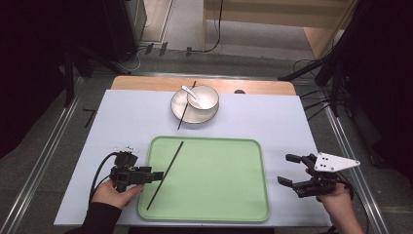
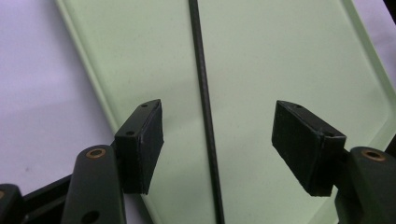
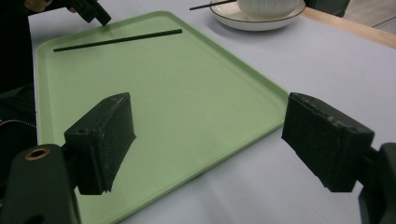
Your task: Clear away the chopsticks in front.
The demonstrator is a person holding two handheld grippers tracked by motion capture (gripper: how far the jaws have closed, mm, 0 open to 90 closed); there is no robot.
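Now my left claw (image 1: 157,176) hangs released over the green tray (image 1: 219,195), its jaws straddling the black chopstick (image 2: 205,121) without touching it. That stick looks light, stiff and slick; I'd pinch near its middle, directly between the jaws. Its long axis runs straight ahead from the claw, slanting across the tray. My right claw (image 1: 290,169) waits released beside the tray's far edge.
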